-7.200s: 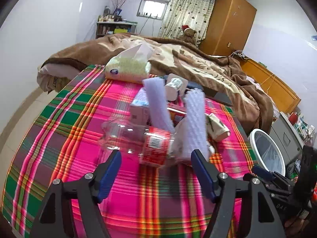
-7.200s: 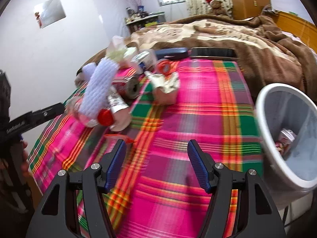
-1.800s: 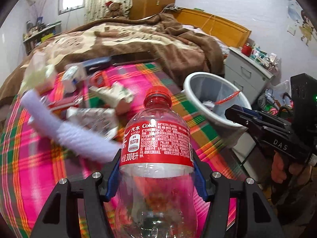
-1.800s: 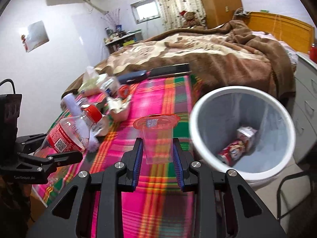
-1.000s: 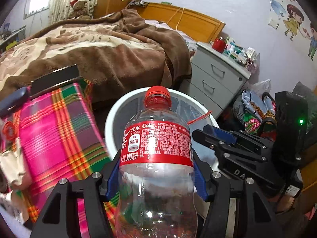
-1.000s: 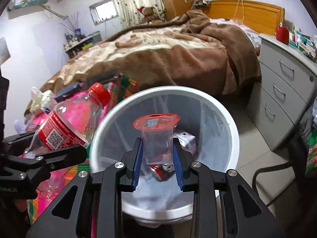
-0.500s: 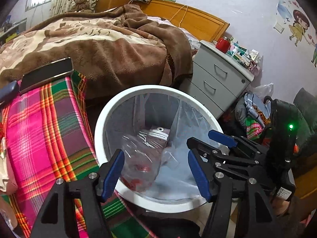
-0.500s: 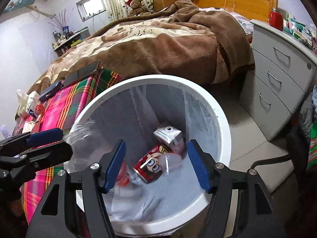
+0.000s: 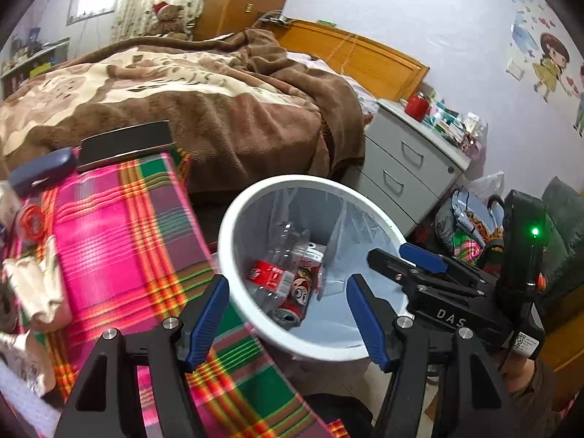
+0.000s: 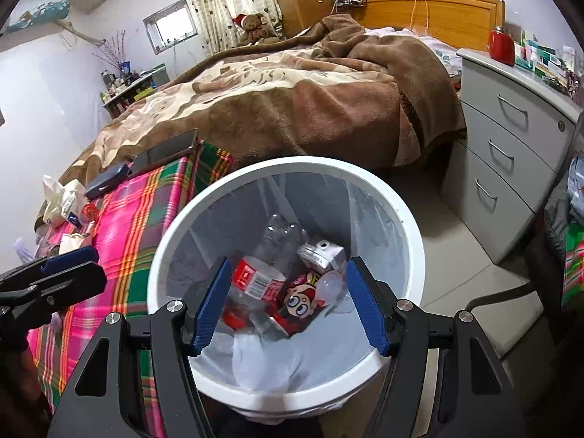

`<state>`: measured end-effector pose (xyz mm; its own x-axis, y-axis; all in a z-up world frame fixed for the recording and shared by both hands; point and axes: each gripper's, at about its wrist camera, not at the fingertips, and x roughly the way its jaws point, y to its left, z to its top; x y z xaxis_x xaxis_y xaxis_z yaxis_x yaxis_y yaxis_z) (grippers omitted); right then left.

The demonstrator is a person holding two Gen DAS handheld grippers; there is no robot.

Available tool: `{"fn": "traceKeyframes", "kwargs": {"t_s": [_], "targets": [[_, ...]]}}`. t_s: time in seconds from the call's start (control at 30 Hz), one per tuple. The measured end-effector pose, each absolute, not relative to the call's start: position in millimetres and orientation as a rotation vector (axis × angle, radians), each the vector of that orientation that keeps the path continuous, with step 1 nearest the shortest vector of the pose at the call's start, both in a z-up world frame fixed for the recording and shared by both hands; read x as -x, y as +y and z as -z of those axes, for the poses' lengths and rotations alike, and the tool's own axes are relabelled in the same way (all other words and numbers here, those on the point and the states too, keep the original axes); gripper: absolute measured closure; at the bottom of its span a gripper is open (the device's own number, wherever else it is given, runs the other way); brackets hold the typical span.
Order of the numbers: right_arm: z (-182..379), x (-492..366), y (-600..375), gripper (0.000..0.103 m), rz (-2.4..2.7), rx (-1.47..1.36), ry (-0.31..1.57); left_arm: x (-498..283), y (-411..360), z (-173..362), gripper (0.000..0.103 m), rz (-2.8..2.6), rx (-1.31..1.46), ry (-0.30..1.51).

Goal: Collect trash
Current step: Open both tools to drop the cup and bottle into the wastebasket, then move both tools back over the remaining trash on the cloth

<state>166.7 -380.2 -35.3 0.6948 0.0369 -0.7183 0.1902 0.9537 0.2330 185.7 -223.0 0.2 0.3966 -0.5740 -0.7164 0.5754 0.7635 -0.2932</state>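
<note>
At 9 o'clock lies my pink checked cloth [image 9: 109, 241] with crumpled paper trash [image 9: 33, 284] on it. My left tongs [image 9: 288, 314] are wide apart and hold nothing. Just beside the cloth, at 12 o'clock from both tongs, stands the white bin [image 10: 412, 241] with a thin bag inside. In it lie 1 clear bottle [image 10: 262, 277] with a red label, 1 red cartoon can [image 10: 299, 299] and 1 small carton [image 10: 323, 253]. My right tongs [image 10: 288, 304] hang over the bin, wide apart and empty.
</note>
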Motion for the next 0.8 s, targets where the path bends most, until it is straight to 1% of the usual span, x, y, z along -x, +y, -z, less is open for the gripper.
{"fn": "traceKeyframes", "kwargs": {"t_s": [0.43,0.8], "targets": [[17,-164,-331,0.037,-0.027,-0.260,0.746,-162,-125,-11,0.036,0.536,0.066,0.846],[21,-182,-279,0.037,-0.146,-0.216,0.766,-152,-34,-2,0.036,0.327,0.162,0.837]]}}
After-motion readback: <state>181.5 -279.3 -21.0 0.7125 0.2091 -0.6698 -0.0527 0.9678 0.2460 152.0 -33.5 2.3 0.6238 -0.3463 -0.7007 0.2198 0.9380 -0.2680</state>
